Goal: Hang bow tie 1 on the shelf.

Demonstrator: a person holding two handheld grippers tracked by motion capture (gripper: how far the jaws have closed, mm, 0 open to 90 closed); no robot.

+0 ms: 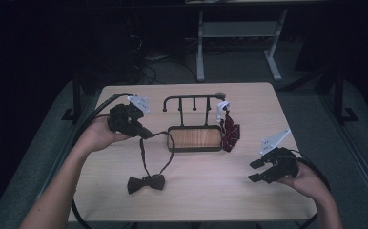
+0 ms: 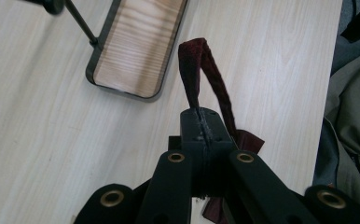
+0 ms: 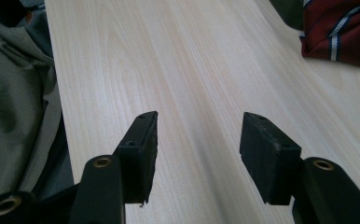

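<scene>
Our left gripper [image 1: 146, 134] clenched on the dark red bow tie's strap [image 2: 201, 70], the bow [image 1: 146, 183] resting on the wooden table [image 1: 210, 191] before the hook stand's tray [image 1: 195, 138], our right gripper [image 1: 256, 171] released and empty near the striped red tie [image 3: 343, 30]

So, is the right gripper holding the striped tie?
No, the right gripper has open jaws with only bare table between them, and the striped tie lies apart, farther off.
</scene>
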